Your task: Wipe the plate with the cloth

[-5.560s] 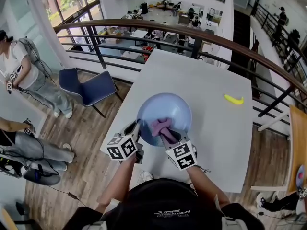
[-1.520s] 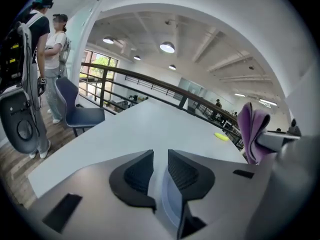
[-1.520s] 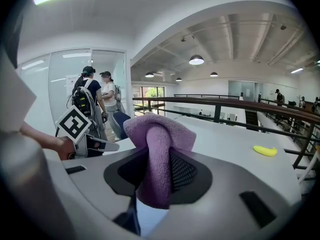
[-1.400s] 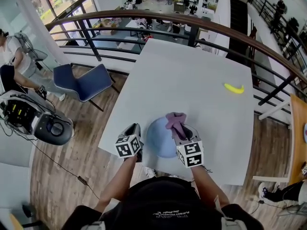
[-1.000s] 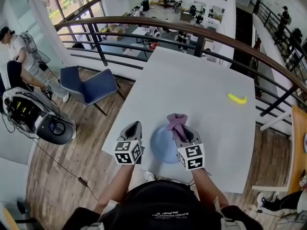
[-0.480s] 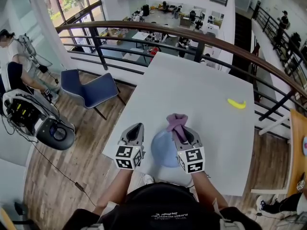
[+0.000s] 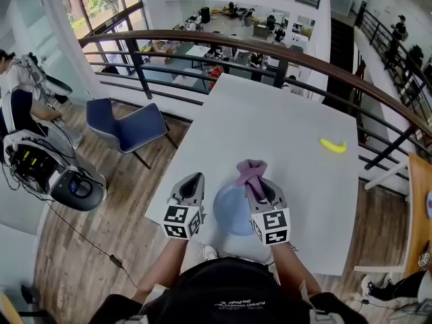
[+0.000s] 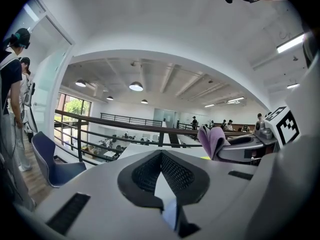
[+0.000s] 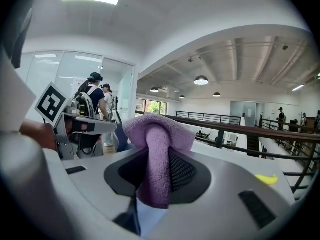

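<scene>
A light blue plate [image 7: 231,211] lies on the white table [image 7: 283,117] close to its near edge. My right gripper [image 7: 254,182] hovers over the plate's right part, shut on a purple cloth [image 7: 251,170] that bunches up out of its tip. In the right gripper view the cloth [image 9: 156,154] hangs folded between the black pads. My left gripper [image 7: 194,180] is held at the plate's left, just off the table's edge, shut with nothing in it. The left gripper view shows its pads [image 8: 145,173] closed together, and the cloth [image 8: 212,142] off to the right.
A yellow banana [image 7: 332,146] lies at the table's far right. A dark railing [image 7: 270,46] runs behind the table. A blue chair [image 7: 125,123] stands to the left on the wooden floor. A person [image 7: 17,106] and a piece of equipment [image 7: 47,174] are at the far left.
Earlier the left gripper was at the plate's rim and the right one pressed the cloth into the plate. Both are now off the plate, and rose a little in the last second.
</scene>
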Demonstrator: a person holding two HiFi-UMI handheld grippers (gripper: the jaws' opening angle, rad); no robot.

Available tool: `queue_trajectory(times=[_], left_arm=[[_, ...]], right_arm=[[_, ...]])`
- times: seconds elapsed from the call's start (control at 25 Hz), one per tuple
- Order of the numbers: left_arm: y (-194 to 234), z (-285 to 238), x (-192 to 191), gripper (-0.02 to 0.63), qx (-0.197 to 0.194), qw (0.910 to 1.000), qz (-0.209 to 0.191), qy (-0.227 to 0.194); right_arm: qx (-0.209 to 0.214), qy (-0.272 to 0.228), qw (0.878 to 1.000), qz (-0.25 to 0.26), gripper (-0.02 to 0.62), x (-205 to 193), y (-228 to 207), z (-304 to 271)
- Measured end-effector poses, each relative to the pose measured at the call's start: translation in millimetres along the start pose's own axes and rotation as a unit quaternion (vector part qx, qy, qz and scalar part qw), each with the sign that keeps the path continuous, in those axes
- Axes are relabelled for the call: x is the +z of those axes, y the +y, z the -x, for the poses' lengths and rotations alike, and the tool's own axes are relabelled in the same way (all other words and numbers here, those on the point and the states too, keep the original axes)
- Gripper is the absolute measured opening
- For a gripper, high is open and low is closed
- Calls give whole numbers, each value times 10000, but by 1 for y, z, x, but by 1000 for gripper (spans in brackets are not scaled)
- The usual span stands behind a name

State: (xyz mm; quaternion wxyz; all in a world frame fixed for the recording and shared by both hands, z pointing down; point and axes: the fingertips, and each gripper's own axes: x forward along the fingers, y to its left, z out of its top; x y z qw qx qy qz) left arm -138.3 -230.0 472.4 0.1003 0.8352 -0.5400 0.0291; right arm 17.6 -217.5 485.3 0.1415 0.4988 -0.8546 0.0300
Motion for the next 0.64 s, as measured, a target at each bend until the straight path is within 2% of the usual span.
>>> queue_trajectory(times=[0.64], left_arm=[[-7,-3,-1,12,-34,9999,37,135]], right_arm=[[-52,126,9999,-29,114,0,-9,2]])
